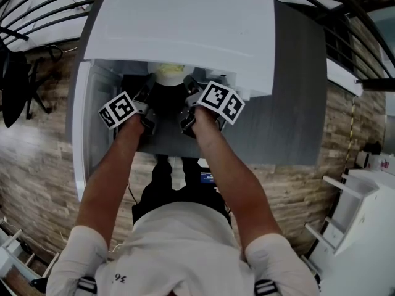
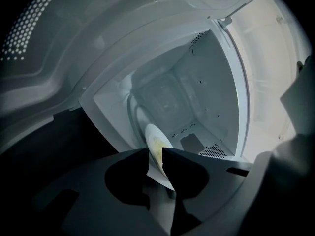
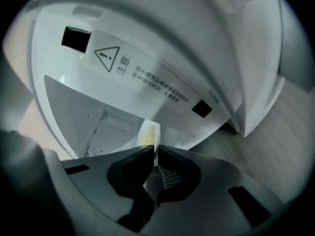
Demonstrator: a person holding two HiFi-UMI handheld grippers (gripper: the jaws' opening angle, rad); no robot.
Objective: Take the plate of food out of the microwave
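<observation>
Both left tongs (image 2: 155, 151) and right tongs (image 3: 156, 148) clamp the plate (image 1: 170, 73), food upward.

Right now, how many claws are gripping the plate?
2. The left claw clamps the round white plate of yellow food at its left edge; the right claw, its right edge.

Grey tabletop (image 1: 297, 91) above wood-plank floor (image 1: 43, 165); black chair (image 1: 13, 85) at left; white shelving (image 1: 364, 227) at lower right.

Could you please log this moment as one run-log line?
left tongs: shut on plate rim | right tongs: shut on plate rim | plate: at microwave opening
</observation>
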